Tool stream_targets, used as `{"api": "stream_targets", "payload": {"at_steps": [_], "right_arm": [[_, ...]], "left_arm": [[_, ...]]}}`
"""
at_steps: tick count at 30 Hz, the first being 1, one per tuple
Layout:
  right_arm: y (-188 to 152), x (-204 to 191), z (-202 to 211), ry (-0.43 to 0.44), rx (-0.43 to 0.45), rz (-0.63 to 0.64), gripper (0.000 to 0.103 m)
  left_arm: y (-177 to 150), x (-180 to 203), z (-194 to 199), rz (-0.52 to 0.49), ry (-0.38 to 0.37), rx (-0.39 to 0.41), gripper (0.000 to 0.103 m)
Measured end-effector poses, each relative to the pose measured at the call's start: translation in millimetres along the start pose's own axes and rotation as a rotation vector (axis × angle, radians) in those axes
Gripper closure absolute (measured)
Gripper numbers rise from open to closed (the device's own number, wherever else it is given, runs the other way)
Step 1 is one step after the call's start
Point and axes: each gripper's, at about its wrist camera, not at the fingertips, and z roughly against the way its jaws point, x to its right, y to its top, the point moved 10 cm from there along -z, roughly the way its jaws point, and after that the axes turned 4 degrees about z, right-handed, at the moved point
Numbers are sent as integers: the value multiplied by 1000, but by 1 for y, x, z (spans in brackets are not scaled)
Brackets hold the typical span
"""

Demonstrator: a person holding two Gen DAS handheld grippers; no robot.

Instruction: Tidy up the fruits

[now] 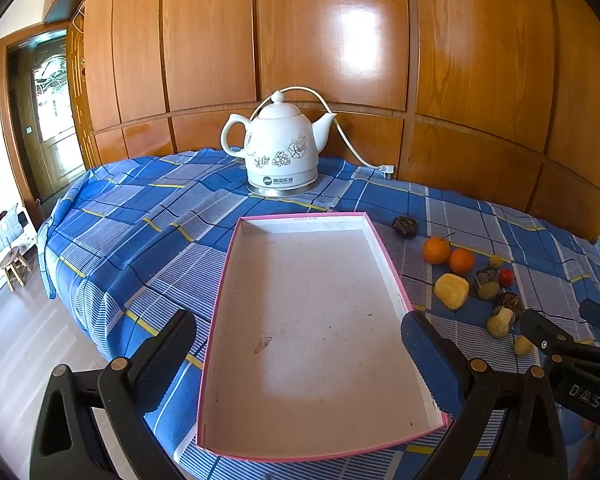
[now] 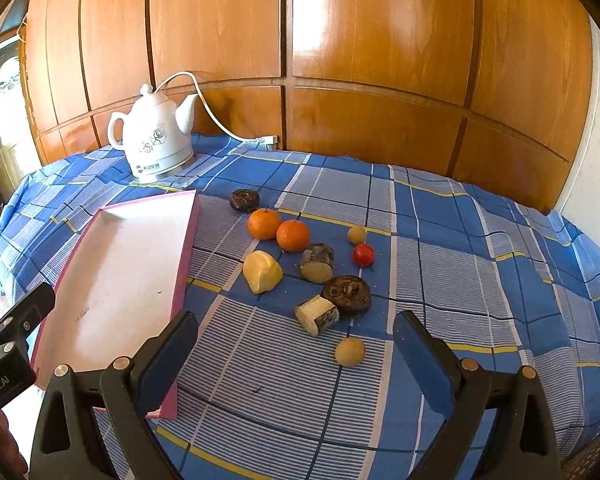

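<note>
An empty pink-rimmed tray (image 1: 390, 256) (image 2: 188, 248) lies on the blue checked cloth. Right of it lie the fruits: two oranges (image 2: 264, 224) (image 2: 293, 235) (image 1: 436, 250), a yellow piece (image 2: 262, 272) (image 1: 452, 291), dark round fruits (image 2: 244, 199) (image 2: 347, 294), cut pieces (image 2: 317, 263) (image 2: 317, 315), small tan balls (image 2: 350, 352) (image 2: 357, 235) and a red tomato (image 2: 363, 255). My left gripper (image 1: 300, 344) is open and empty above the tray's near half. My right gripper (image 2: 296, 344) is open and empty, just short of the fruits.
A white ceramic kettle (image 1: 278, 146) (image 2: 154, 140) with a cord stands at the back of the table, against a wooden panelled wall (image 1: 340, 40). The table's left edge drops to the floor, where a small stool (image 1: 16, 268) stands.
</note>
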Motion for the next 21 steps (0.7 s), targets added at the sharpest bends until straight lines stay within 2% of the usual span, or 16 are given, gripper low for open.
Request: {"api": "stream_targets", "payload": {"at_steps": [21], "right_arm": [[1,0,1,0,6,1,3]], "left_arm": [[-1,0,-1,3,-9,-8,0]]}}
